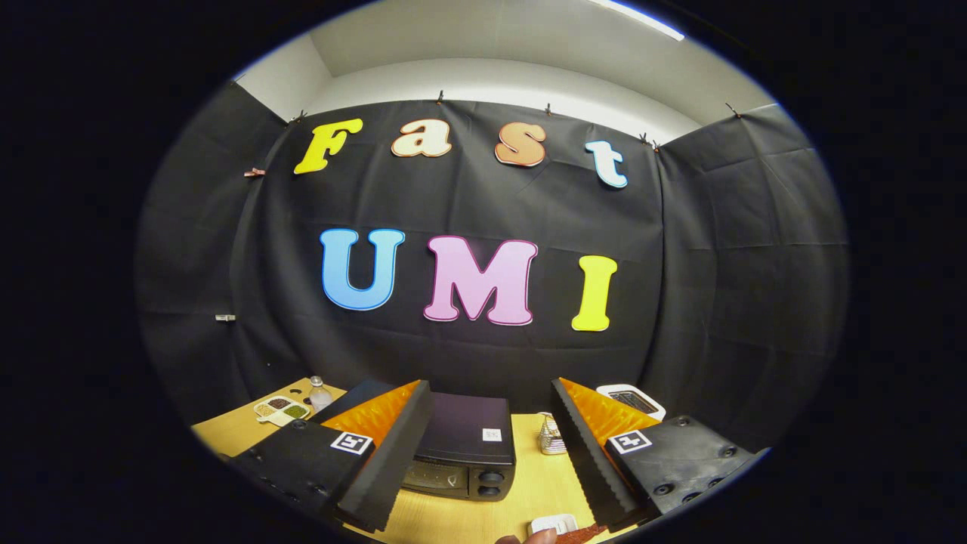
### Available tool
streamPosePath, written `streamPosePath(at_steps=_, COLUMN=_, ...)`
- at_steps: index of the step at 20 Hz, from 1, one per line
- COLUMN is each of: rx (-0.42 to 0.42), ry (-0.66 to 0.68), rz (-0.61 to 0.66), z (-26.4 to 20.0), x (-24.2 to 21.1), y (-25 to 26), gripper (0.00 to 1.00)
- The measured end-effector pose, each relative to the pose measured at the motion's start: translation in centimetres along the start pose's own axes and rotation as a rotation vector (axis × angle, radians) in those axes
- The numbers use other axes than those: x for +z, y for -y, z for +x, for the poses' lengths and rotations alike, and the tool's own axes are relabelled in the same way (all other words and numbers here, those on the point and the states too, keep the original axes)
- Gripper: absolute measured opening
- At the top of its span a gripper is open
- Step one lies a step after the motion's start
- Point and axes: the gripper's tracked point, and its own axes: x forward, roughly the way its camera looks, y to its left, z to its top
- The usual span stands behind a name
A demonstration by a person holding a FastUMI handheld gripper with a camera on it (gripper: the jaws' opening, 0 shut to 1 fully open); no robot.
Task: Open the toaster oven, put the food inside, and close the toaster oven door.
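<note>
While tongs (491, 453) gape, 1 toaster oven (461, 446) sits closed between them.

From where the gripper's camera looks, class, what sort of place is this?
Likely a staged recording booth set up as a kitchen counter: black cloth wall, wooden table with a toaster oven, and an open gripper.

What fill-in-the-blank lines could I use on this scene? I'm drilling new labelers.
1. The claw is ____, gripping nothing.
2. The toaster oven sits between the fingers with its door ____.
3. The oven stands on a wooden ____.
4. Left of the oven, by the divided plate, stands a small clear ____.

Missing words: open; closed; table; bottle
</note>
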Motion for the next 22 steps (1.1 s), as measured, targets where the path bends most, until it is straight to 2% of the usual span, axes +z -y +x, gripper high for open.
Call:
streamPosePath(at_steps=9, rx=0.024, ry=-0.053, rz=0.066, z=2.3, x=-3.8, y=-6.4, gripper=0.97)
streamPosePath(at_steps=14, rx=0.039, ry=-0.165, rz=0.131, z=4.3, x=-9.7, y=-10.4, gripper=0.97)
streamPosePath(at_steps=22, rx=0.060, ry=-0.350, rz=0.068, z=6.5, x=-17.6, y=-14.2, gripper=0.98)
